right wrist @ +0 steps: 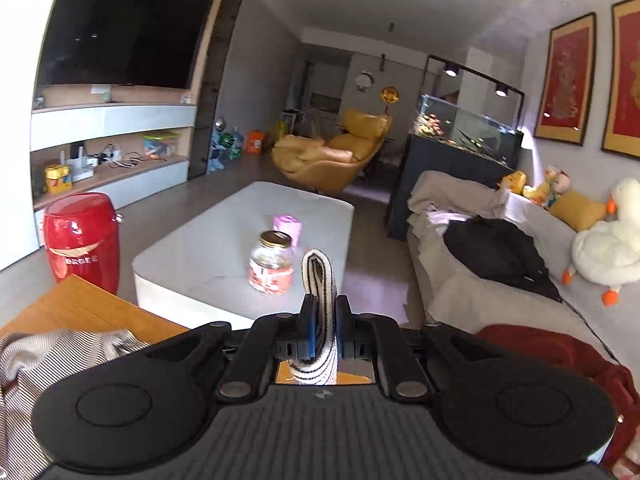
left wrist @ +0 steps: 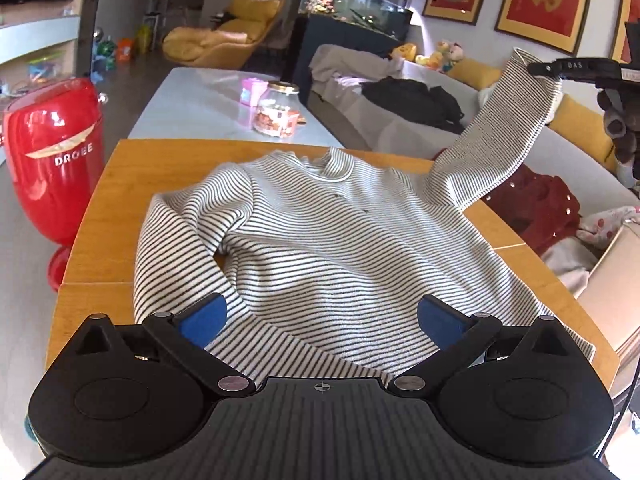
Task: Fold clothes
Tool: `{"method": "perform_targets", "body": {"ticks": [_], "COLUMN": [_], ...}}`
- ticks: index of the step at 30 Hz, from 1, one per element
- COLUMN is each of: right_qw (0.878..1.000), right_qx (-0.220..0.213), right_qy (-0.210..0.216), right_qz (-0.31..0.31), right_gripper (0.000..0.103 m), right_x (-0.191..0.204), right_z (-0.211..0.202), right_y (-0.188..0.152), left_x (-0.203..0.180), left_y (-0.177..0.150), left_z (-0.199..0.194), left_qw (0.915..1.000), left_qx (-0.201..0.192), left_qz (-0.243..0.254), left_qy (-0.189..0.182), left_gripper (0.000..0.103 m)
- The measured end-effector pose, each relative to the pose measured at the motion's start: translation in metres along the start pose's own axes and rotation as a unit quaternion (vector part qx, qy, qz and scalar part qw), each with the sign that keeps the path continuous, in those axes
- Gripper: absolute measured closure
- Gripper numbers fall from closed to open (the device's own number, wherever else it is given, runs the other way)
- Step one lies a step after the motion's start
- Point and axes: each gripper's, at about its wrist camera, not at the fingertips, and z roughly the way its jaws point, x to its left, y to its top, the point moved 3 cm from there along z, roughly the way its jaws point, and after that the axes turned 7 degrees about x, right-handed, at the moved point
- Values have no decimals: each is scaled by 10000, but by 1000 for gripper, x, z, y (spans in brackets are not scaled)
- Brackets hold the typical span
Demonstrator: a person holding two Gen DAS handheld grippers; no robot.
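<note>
A black-and-white striped long-sleeve shirt (left wrist: pixel 320 232) lies front up on a wooden table (left wrist: pixel 92 248), neck at the far side. My left gripper (left wrist: pixel 320 316) is open and empty, its blue pads either side of the shirt's hem. My right gripper (right wrist: pixel 323 320) is shut on the cuff of the right sleeve (right wrist: pixel 318 280). In the left wrist view that sleeve (left wrist: pixel 508 140) is lifted up and out to the right, held by the right gripper (left wrist: pixel 538 68). The left sleeve (left wrist: pixel 168 248) lies bent on the table.
A red bin (left wrist: pixel 52 160) stands left of the table. A white coffee table (right wrist: pixel 240 240) with a glass jar (right wrist: pixel 272 262) lies beyond. A grey sofa (left wrist: pixel 420 132) on the right holds a black garment (right wrist: pixel 496 256), a dark red garment (left wrist: pixel 540 208) and soft toys.
</note>
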Motion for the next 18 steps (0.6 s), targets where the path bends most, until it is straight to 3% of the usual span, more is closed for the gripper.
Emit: {"method": "perform_targets", "body": {"ticks": [5, 7, 12, 18], "right_qw": [9964, 9937, 9882, 9859], "right_qx": [-196, -218, -116, -2], "right_qy": [683, 916, 1257, 1439], "right_qz": [-470, -614, -869, -857], "right_gripper": [95, 99, 99, 99], "right_x": [79, 109, 167, 195], "right_z": [24, 34, 54, 53], "right_y": [33, 43, 53, 51], "left_x": [3, 5, 15, 26], "left_y": [-5, -9, -16, -21], "left_z": [-8, -12, -23, -29], "left_qw": [10000, 10000, 9998, 9993], "left_qx": [-12, -1, -90, -149], "left_qz": [-11, -12, -108, -294], "left_qy": [17, 40, 145, 163], "left_gripper": [0, 0, 0, 0]}}
